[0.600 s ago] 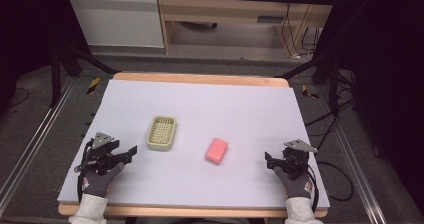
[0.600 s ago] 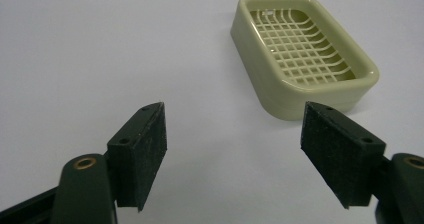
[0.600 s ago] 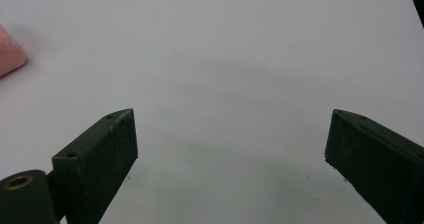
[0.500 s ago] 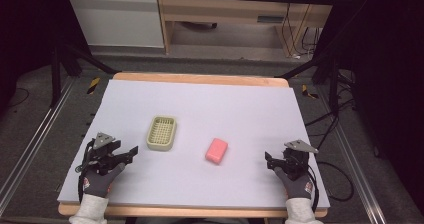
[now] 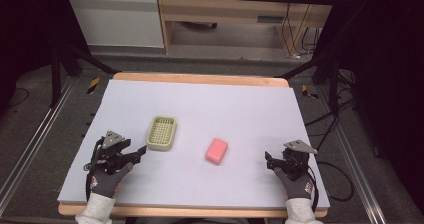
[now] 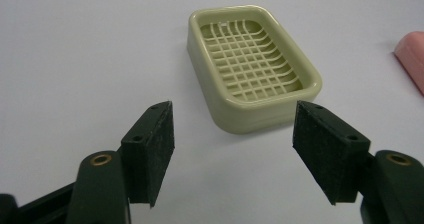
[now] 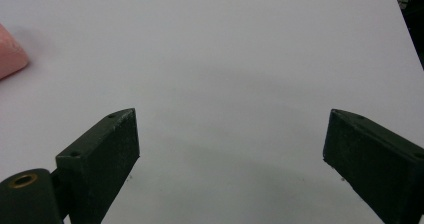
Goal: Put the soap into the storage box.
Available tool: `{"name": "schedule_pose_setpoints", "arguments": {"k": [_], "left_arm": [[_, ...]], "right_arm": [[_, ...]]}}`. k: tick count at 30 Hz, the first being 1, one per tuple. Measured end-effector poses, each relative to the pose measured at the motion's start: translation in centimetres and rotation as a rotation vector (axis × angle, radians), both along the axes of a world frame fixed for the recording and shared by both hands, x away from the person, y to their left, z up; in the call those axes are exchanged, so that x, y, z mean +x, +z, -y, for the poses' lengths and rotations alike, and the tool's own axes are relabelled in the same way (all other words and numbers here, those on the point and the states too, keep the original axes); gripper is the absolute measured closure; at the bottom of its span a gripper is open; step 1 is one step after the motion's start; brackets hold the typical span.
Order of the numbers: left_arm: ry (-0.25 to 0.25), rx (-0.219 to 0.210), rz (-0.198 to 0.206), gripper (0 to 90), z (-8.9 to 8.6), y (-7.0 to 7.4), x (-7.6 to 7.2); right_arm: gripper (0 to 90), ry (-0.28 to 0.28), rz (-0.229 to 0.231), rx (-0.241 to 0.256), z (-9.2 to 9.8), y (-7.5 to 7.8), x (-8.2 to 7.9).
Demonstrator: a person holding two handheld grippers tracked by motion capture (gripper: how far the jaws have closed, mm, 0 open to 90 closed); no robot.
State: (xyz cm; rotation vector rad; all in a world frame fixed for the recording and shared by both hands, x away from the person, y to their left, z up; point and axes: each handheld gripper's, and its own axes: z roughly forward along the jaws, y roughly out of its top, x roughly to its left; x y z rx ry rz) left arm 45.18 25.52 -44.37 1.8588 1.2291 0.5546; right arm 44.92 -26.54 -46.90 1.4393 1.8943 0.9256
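Now, left gripper [image 5: 142, 151] at lower left of the high view: jaws wide apart, holding nothing, tips just short of the green soap dish [image 5: 162, 132]. Right gripper [image 5: 268, 160] at lower right: jaws spread wide, empty. Pink soap [image 5: 217, 150] lies between them, centre frame.

— We see the table [image 5: 200, 104] lit evenly from above, while the floor and room around it fall into deep dark.

— We agree; shadows stay soft, a faint one beside the soap dish [image 6: 252, 69] and a wide grey smear under the right gripper [image 7: 230, 154].

— We find the high view grainy, and the near jaws slightly soft in both gripper views.
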Motion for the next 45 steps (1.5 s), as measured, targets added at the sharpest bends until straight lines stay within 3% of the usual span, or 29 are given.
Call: {"name": "schedule_pose_setpoints", "arguments": {"k": [15, 27, 45], "left_arm": [[-0.072, -0.005, 0.005, 31.6, 2.4, 1.1, -0.1], [-0.084, -0.011, 0.006, 30.0, 3.3, 2.1, 0.6], [-0.148, -0.009, 0.011, 28.4, 7.2, 3.4, 1.8]], "right_arm": [[7.8, -0.015, 0.008, -0.003, 0.0, 0.1, 0.0], [7.4, -0.026, 0.023, -0.004, 0.0, 0.2, -0.2], [7.4, -0.037, 0.035, -0.006, 0.0, 0.2, -0.2]]}}
